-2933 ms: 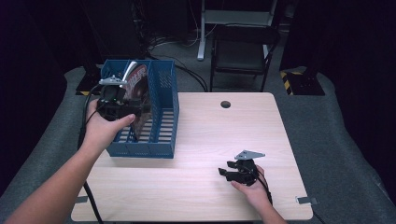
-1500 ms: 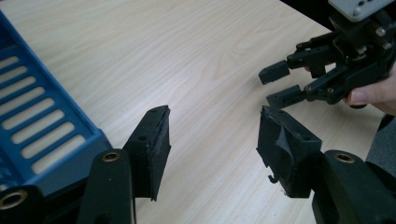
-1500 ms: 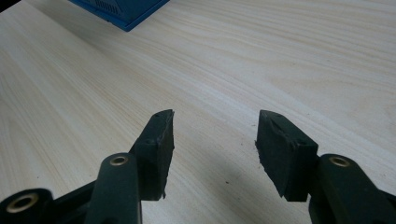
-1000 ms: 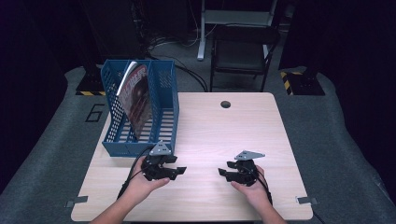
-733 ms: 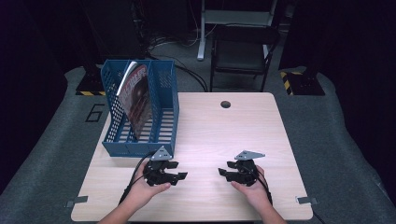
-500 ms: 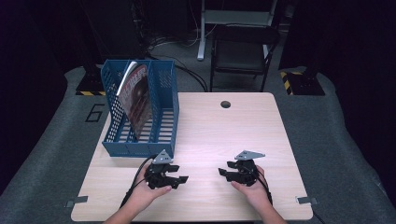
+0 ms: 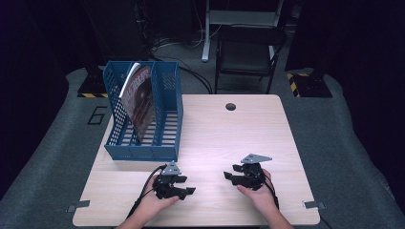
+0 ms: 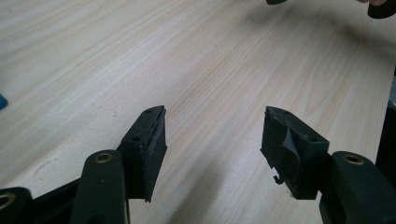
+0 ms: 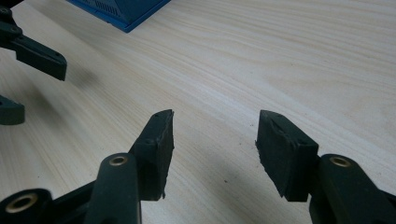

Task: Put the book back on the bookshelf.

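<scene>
We've got both claws, L (image 7: 187,185) & R (image 7: 231,174), spread w/ nothing in them, parked on worktop (image 7: 229,138) bc magazine (image 7: 139,101) sits in blue rack (image 7: 169,119).

Wooden table (image 7: 248,129), black chair (image 7: 247,52), grey floor (image 7: 344,143)

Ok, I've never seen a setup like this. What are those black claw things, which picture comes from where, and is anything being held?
No robot here: a person holds a two-jaw hand gripper in each hand. The high view looks down on the wooden table; the left gripper and right gripper rest near its front edge. The other two pictures come from cameras riding on the grippers, looking along their black jaws: left gripper, right gripper. Both stand open over bare wood, holding nothing. At the table's back left stands a blue file rack with a magazine leaning inside. A round cable hole sits near the far edge.
</scene>
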Demonstrator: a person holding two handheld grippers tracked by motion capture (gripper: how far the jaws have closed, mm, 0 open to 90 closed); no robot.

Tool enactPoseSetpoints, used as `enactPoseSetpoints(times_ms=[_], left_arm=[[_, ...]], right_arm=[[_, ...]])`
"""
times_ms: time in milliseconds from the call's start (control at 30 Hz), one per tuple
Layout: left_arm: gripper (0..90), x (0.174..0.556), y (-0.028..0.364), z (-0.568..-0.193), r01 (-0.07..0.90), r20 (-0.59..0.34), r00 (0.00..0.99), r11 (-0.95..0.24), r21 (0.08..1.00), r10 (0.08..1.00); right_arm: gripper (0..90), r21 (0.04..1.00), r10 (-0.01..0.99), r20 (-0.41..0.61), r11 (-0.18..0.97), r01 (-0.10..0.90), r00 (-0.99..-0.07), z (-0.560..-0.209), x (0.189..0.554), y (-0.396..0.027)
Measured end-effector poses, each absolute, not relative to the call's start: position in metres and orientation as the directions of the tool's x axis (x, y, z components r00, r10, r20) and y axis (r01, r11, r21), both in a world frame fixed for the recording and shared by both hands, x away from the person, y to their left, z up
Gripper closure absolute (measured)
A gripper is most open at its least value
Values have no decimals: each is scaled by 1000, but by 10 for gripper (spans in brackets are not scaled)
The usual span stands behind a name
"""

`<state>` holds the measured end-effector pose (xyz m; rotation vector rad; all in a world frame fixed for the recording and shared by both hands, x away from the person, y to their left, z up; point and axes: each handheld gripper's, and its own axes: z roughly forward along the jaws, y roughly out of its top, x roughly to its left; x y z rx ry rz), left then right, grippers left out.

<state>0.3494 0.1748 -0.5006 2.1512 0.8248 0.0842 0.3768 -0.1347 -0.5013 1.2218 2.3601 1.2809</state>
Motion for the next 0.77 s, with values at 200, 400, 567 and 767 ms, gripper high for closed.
enactPoseSetpoints(times_ms=[200,400,567,767], left_arm=[[400,352,172,-514,516,-159,788,-497,698,594],[395,350,166,-517,502,-143,798,-514,696,586],[381,350,163,-517,483,-127,814,-538,691,567],[380,350,158,-517,491,-150,814,-528,693,561]], right_arm=[[459,769,739,206,283,573,-641,-501,376,-134],[457,769,742,196,290,571,-641,-502,376,-135],[457,765,741,191,300,570,-644,-502,374,-137],[457,766,748,190,293,572,-636,-501,371,-140]])
